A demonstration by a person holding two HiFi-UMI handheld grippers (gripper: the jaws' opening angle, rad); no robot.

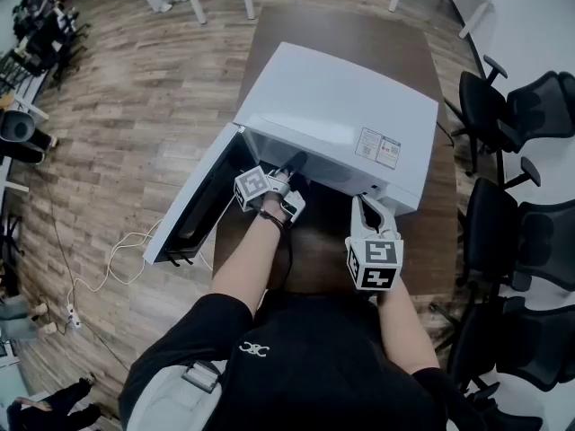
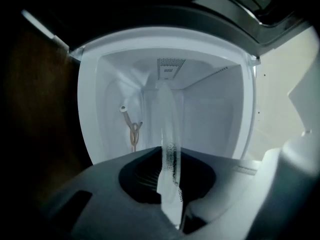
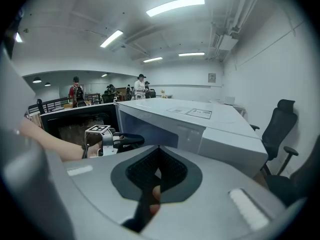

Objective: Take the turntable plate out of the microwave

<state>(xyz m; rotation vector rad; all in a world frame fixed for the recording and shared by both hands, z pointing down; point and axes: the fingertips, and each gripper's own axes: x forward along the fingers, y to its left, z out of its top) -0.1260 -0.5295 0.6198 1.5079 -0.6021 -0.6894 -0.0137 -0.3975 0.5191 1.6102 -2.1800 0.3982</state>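
Observation:
The white microwave (image 1: 341, 106) stands on a brown table (image 1: 359, 43) with its door (image 1: 193, 200) swung open to the left. My left gripper (image 1: 269, 187) is at the mouth of the cavity. In the left gripper view my left gripper (image 2: 167, 156) is shut on the rim of the clear glass turntable plate (image 2: 165, 114), which shows edge-on and reaches into the white cavity (image 2: 210, 114). A beige roller support (image 2: 132, 129) lies on the cavity floor. My right gripper (image 1: 373, 250) hangs in front of the microwave's right end, shut and empty (image 3: 157, 156).
Black office chairs (image 1: 530, 106) crowd the right side of the table. A white cable (image 1: 108, 268) trails over the wooden floor at the left. In the right gripper view my left gripper (image 3: 107, 139) shows beside the microwave (image 3: 200, 124), and people stand far behind.

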